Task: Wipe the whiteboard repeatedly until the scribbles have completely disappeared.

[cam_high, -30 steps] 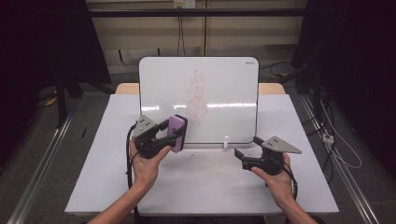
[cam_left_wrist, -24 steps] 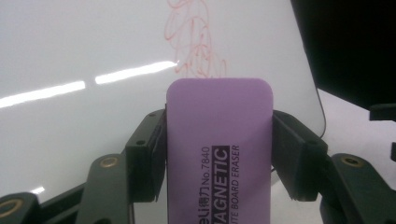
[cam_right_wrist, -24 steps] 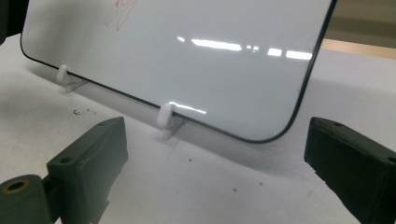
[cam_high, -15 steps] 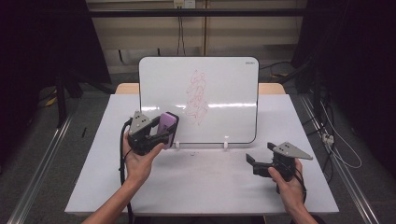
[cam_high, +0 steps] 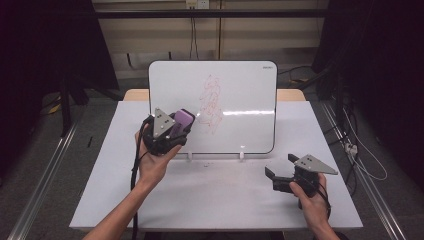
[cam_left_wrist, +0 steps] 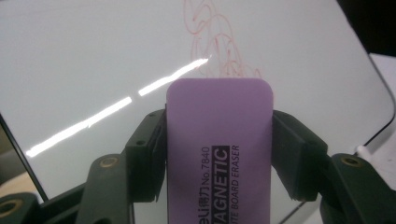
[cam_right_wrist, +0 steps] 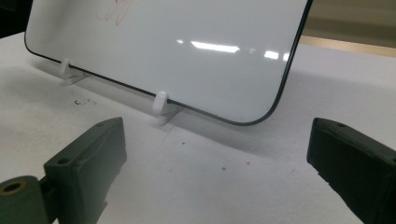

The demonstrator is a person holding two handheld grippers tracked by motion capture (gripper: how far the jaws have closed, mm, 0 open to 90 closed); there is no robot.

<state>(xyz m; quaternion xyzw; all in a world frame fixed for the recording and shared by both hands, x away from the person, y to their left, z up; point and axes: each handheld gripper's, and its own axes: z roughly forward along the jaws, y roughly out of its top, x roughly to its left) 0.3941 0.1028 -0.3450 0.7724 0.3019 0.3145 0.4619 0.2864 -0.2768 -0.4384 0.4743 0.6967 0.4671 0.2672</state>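
A whiteboard stands propped on two white clips on the table, with a red scribble near its middle. My left gripper is shut on a purple magnetic board eraser, raised at the board's lower left, just left of the scribble. In the left gripper view the eraser sits between both jaws, its top edge over the lower end of the red scribble. My right gripper rests low over the table at the front right, open and holding nothing. The right gripper view looks at the whiteboard's lower right corner.
The white table has open surface in front of the board. White clips hold the board's bottom edge. Small dark specks lie on the table near the left clip. Cables and dark stands surround the table.
My left gripper has lifted the eraser up and rightwards towards the scribble on the board. My right gripper has drawn back to the right and down towards the table's front.
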